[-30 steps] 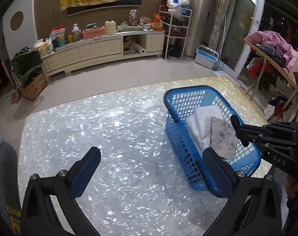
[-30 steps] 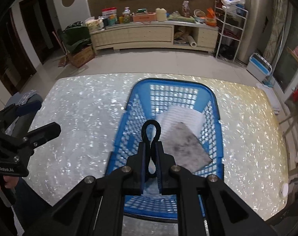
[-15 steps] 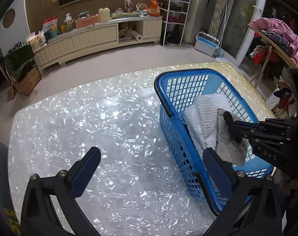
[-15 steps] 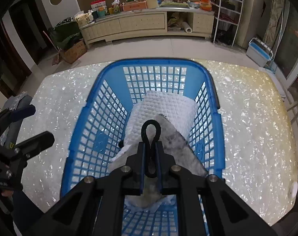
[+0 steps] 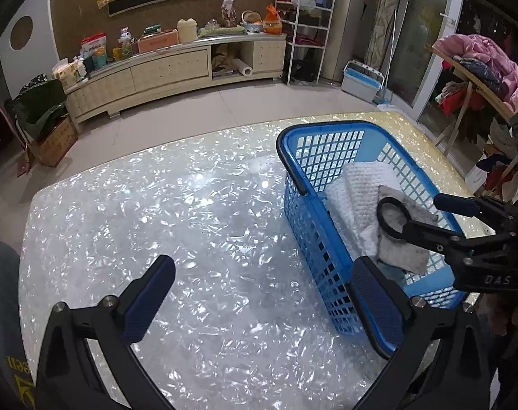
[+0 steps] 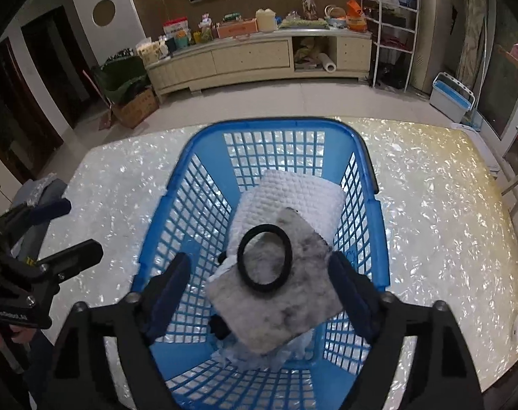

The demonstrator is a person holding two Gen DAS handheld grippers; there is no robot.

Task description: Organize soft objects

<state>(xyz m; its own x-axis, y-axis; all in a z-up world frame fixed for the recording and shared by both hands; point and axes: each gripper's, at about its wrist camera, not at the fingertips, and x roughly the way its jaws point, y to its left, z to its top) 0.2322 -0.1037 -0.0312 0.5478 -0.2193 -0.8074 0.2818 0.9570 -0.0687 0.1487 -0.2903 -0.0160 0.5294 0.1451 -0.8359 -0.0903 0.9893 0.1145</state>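
The blue plastic laundry basket point(image 6: 368, 167) stood on the pearly bench point(image 5: 190, 212), and inside it a white waffle-weave cloth point(image 6: 293, 194) lay folded with a grey felt-like cloth point(image 6: 276, 307) on top. A black hair-tie ring point(image 6: 264, 259) rested on the grey cloth near the basket's middle. The right hand-held gripper point(image 6: 259, 294) hung just above it with its fingers spread wide and gripping nothing; whether the ring was fully settled was hard to tell. The left hand-held gripper point(image 5: 259, 300) was also spread, empty, over the bare bench just outside the basket's near wall. The ring looked light, elastic and easily flicked, best pinched across one side of its band. The cloths looked limp and light, best taken at a folded edge or corner.
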